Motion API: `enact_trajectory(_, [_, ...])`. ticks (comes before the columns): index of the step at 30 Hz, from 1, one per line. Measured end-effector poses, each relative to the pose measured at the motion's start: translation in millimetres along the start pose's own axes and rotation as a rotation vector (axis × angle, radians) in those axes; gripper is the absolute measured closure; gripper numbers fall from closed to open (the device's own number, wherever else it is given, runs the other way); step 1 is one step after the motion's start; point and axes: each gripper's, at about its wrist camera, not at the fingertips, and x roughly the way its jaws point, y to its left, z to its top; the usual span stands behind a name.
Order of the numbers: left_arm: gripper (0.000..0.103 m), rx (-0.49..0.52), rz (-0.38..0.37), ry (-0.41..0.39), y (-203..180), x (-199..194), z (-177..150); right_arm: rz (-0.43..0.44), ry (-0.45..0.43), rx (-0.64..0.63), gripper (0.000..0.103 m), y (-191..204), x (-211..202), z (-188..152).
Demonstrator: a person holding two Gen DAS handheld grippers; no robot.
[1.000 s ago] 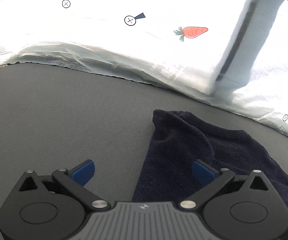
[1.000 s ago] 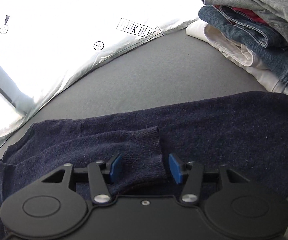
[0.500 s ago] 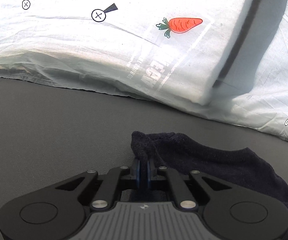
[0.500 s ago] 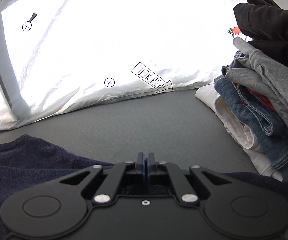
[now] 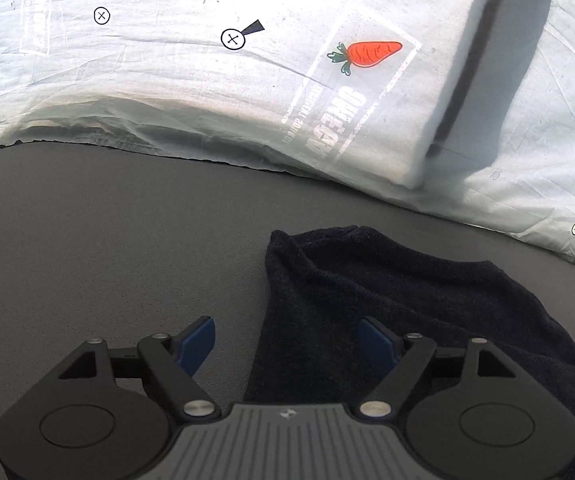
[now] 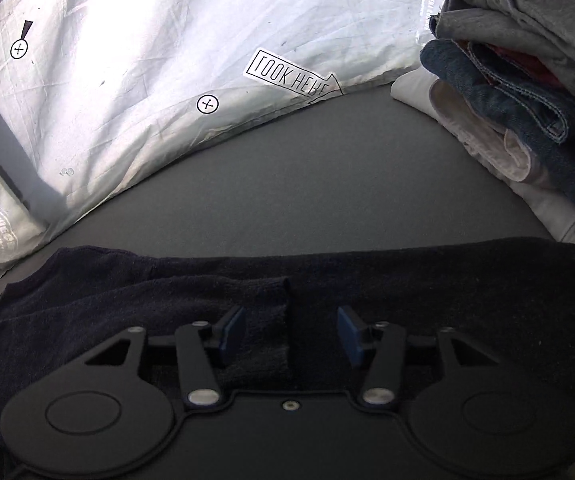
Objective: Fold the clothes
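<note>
A dark navy knit garment point(image 6: 427, 292) lies flat on the grey table point(image 6: 327, 184), folded into a long band; it also shows in the left wrist view point(image 5: 387, 304). My left gripper point(image 5: 285, 346) is open, its blue pads straddling the garment's left edge. My right gripper point(image 6: 291, 334) is open over the folded-in sleeve cuff point(image 6: 263, 320), which lies on top of the band. Neither gripper holds anything.
A stack of folded clothes point(image 6: 527, 92) (grey, denim, red, white) sits at the right of the table. A white printed sheet with a carrot point(image 5: 367, 54) and a "LOOK HERE" label point(image 6: 291, 76) rises behind the table point(image 5: 107, 240).
Both grippers were shut on the garment half a second ago and have opened, letting it go. The garment now lies flat again and both grippers sit low over it.
</note>
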Motion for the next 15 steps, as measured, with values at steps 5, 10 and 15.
enact_trajectory(5, [0.022,0.074,0.080,0.091,6.6,-35.1,-53.3,0.006,-0.041,-0.031,0.053,12.7,7.0,-11.7])
enact_trajectory(10, [0.022,-0.014,0.125,0.177,33.0,-69.3,-101.3,0.004,-0.045,-0.046,0.095,19.9,9.3,-5.0])
enact_trajectory(15, [0.022,-0.097,0.106,0.216,47.1,-103.1,-134.1,0.166,-0.152,0.154,0.096,10.8,-28.1,2.0])
